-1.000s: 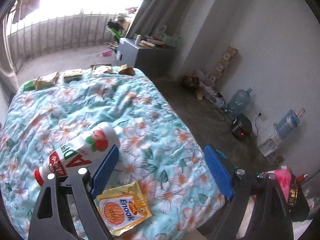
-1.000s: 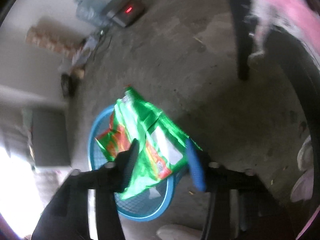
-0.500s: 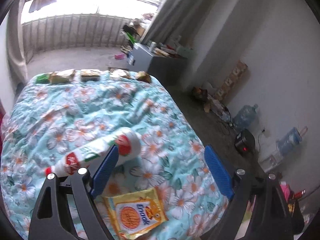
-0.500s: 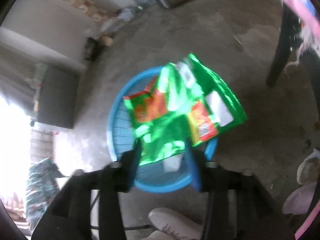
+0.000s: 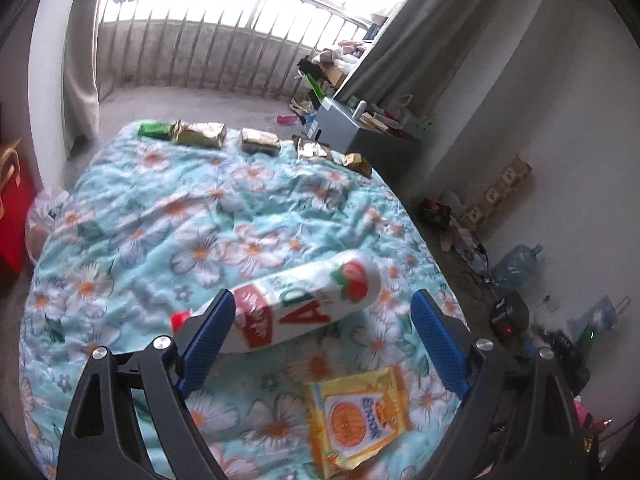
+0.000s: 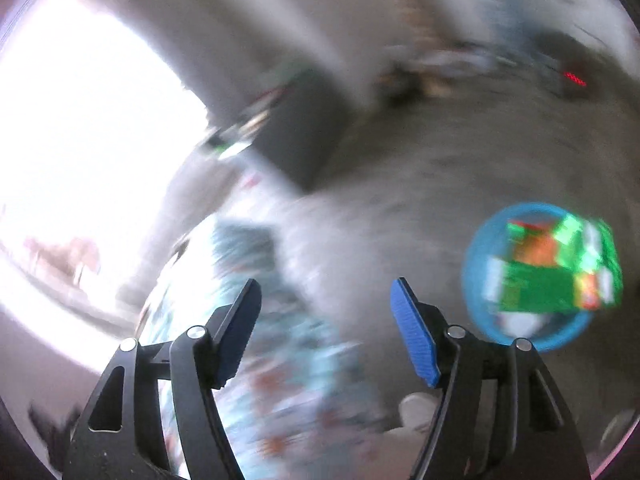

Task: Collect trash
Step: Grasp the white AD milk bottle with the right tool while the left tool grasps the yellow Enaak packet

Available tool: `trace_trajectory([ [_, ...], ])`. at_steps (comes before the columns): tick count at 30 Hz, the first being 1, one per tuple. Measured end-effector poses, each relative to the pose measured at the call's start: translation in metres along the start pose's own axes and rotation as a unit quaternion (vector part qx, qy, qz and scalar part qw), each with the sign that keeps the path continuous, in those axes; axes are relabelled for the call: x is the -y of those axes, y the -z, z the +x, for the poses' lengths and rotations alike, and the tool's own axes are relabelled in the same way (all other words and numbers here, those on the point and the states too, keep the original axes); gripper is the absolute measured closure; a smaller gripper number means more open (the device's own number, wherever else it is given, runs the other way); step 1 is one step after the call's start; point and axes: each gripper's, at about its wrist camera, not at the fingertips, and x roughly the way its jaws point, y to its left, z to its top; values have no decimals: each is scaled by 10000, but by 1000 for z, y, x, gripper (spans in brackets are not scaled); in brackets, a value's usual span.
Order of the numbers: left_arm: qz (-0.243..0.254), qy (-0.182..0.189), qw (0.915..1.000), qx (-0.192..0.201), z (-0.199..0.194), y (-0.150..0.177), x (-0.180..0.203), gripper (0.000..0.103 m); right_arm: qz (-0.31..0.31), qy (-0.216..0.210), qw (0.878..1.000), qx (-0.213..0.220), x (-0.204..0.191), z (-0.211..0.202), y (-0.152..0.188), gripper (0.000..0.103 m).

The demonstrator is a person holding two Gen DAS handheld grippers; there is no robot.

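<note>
The right gripper (image 6: 326, 328), jaws just opening and empty, leaves the green wrapper (image 6: 560, 272) in the blue basket (image 6: 476, 280) to its right. The left gripper (image 5: 320, 344) gapes wide around the white bottle (image 5: 304, 308) on the bedspread (image 5: 160, 216); closing on it likely comes next.

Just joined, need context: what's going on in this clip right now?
A person with a handheld gripper in each hand is clearing trash off a bed. The right gripper is open and empty, its jaws having just been opening; the green snack bag lies in the blue basket on the floor. The left gripper is open over the floral bedspread, its jaws either side of a white bottle lying there, not gripping. A yellow packet lies nearer the camera.
</note>
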Motion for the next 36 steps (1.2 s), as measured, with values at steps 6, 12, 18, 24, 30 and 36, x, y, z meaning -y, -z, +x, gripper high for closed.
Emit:
trace_trajectory([
  [6, -8, 675, 9950, -730, 1, 30, -9, 16, -2532, -723, 9590, -1052, -163, 67, 33, 25],
  [12, -196, 1171, 9829, -1408, 3, 81, -10, 17, -4826, -1421, 8432, -1896, -297, 126, 88, 21],
  [18, -427, 1629, 9730, -1576, 2, 110, -9, 23, -6677, -1652, 6827, -2465, -365, 162, 159, 14],
  [24, -339, 1287, 9785, -1573, 24, 116, -2, 35, -7499, -1202, 5638, -3246, -374, 207, 212, 10],
  [30, -120, 1072, 9827, -1502, 21, 117, 2, 38, -7080, -636, 5912, -3810, -346, 246, 199, 14],
  [36, -78, 1066, 9864, -1252, 1, 111, -7, 38, -5448, -361, 7317, -4080, -300, 250, 126, 29],
])
